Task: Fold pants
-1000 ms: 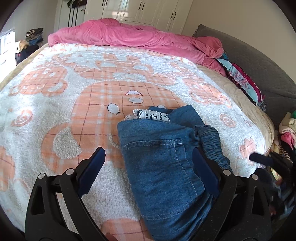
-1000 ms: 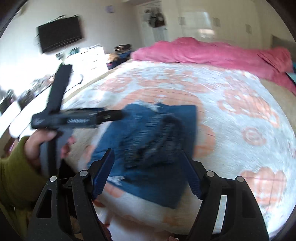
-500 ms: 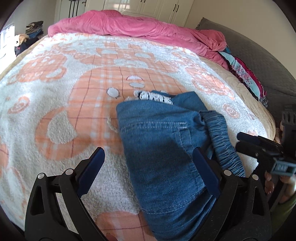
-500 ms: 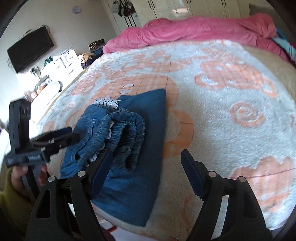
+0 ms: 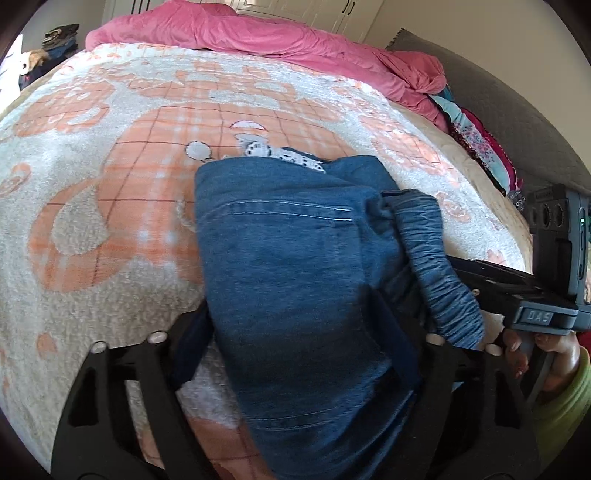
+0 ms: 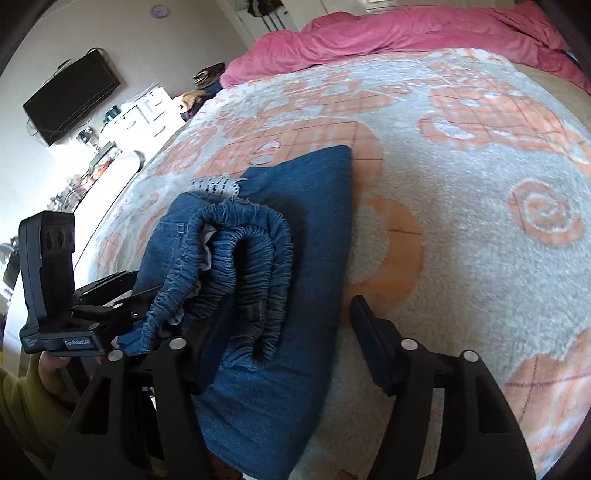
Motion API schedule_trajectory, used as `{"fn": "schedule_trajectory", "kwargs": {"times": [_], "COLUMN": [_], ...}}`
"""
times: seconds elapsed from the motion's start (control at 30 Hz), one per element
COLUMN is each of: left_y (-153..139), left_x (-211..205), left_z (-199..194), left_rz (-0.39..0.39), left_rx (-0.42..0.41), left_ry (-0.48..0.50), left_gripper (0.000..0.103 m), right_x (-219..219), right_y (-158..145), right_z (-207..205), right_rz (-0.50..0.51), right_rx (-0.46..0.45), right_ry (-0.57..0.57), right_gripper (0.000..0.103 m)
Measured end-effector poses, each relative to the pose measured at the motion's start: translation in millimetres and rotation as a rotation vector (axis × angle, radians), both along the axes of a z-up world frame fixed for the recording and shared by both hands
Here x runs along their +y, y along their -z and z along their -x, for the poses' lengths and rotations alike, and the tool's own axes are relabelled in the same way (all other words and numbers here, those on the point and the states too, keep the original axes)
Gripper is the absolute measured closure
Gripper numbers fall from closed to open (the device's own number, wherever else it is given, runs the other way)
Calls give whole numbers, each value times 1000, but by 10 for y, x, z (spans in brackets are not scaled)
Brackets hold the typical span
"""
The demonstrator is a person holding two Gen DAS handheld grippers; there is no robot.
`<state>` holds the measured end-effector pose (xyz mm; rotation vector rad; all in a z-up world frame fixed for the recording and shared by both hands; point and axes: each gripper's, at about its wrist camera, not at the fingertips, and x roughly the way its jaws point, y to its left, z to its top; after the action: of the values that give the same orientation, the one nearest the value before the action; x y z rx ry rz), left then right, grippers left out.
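Note:
The blue denim pants [image 5: 295, 266] lie folded in a thick bundle on the white and orange blanket [image 5: 110, 184], near the bed's front edge. Their gathered elastic waistband [image 6: 240, 258] curls up on top. My left gripper [image 5: 295, 354] is open, its fingers astride the near end of the bundle. My right gripper [image 6: 291, 343] is open, its left finger [image 6: 214, 347] against the waistband side and its right finger [image 6: 369, 339] over the blanket. Each gripper shows in the other's view, the right in the left wrist view [image 5: 517, 295] and the left in the right wrist view [image 6: 74, 314].
A pink duvet [image 5: 258, 33] is piled at the far end of the bed. Colourful clothes [image 5: 476, 140] lie along the right edge beside a grey headboard [image 5: 517, 110]. A wall TV [image 6: 70, 96] and a cluttered white dresser [image 6: 122, 122] stand to the left.
Both grippers have moved forward and down onto the near end of the folded pants. Their fingers now stand closer together around the bundle.

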<state>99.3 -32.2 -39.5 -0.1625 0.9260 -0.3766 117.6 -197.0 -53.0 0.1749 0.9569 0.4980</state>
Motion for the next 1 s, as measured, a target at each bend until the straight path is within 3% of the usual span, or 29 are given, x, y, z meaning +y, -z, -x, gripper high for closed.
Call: {"fn": "schedule_trajectory", "kwargs": {"times": [0.23,0.3,0.33,0.47,0.8,1.0], "left_y": [44,42,31,-75,-375,-576], "left_x": [-63,-79,-85,-85,21,75], "left_z": [-76,-67,-56,0,-125,-360], "left_rz": [-14,-21,-22,-12,46,9], "left_rx": [-4,-16,-20,-40,-73,-122], "left_ry": [-9,-9,-5,0,-14,-39], "left_gripper": [38,40,45,59,64,64], "right_x": [11,41,47,123,367,526], "right_y": [70,54,39,-65,-448,-543], "right_z": [-75,-64,-43,76,51,-249], "right_rz": [-69,-64,-76,-57,-24,2], "right_rx": [-3,-16,-22,-77,-185,-219], "right_ry": [-2,-14,-25,-31,-47,-59], "right_gripper": [47,59,70,77,80,80]}}
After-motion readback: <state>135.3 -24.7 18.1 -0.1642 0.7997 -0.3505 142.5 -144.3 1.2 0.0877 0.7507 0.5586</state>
